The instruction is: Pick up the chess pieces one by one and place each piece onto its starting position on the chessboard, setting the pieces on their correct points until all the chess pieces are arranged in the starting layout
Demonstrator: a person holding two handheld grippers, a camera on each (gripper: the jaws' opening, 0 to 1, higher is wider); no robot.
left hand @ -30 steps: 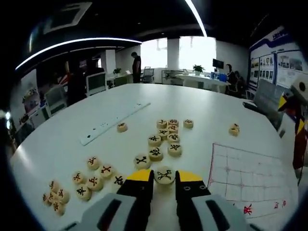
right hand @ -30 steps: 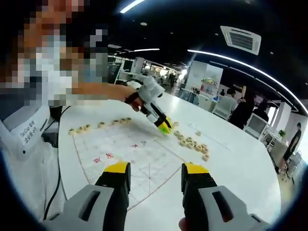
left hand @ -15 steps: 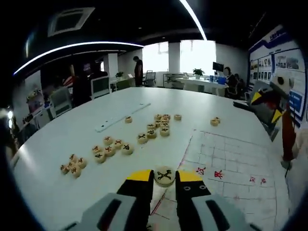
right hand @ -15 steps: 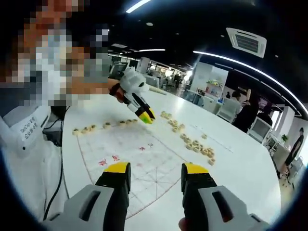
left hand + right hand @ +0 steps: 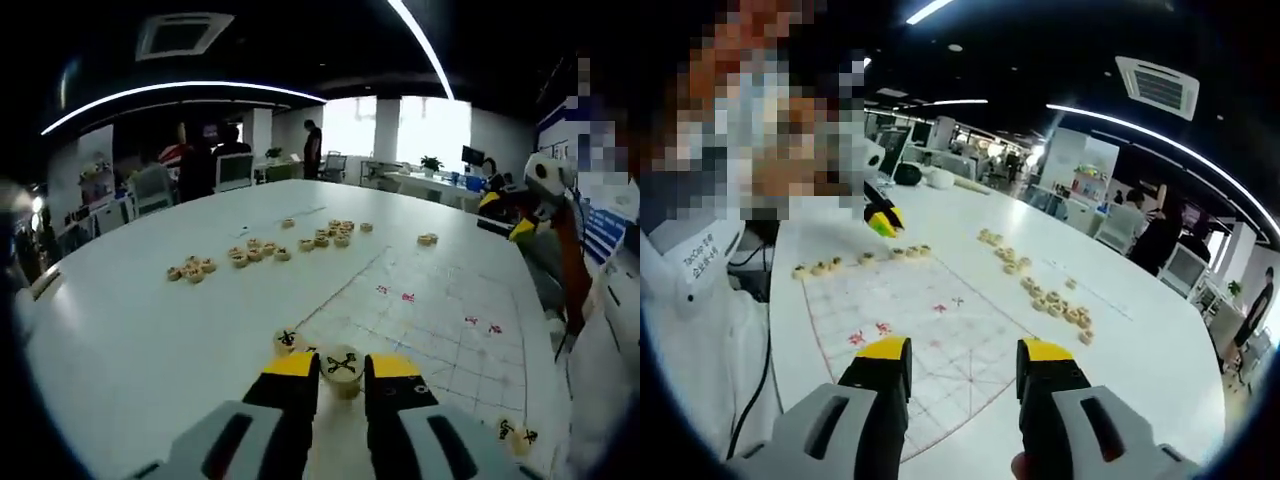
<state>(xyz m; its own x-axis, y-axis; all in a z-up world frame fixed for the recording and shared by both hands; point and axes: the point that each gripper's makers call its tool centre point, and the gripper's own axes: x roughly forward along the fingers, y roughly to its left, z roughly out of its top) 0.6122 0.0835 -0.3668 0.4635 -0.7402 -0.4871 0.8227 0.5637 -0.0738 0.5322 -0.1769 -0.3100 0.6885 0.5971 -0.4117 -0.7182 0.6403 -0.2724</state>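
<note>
In the left gripper view, the left gripper [image 5: 341,372] pinches a round wooden chess piece [image 5: 342,364] between its yellow-tipped fingers, the disc flat-side up with a black character on top. It sits over the near edge of the chessboard sheet [image 5: 440,330], whose red and blue grid runs away to the far right. Just left of the held disc a second piece [image 5: 287,342] lies on the white table [image 5: 140,330], almost touching the left finger. Two more pieces [image 5: 512,432] rest at the near right corner of the sheet. The loose pile [image 5: 260,252] is well apart, far across the table on the left. So the free points of the near row seem to lie between the placed disc on the left and the pair on the right, directly under and just right of the fingers; a short lowering looks like what the move calls for.

In the right gripper view, the right gripper [image 5: 965,372] hangs with its fingers spread and nothing between them, over the opposite edge of the chessboard sheet [image 5: 930,330]. The left gripper [image 5: 881,220] shows at the far left by a row of pieces [image 5: 855,262] along that edge. Being at that row, the left gripper is the nearer one for the placing.
</note>
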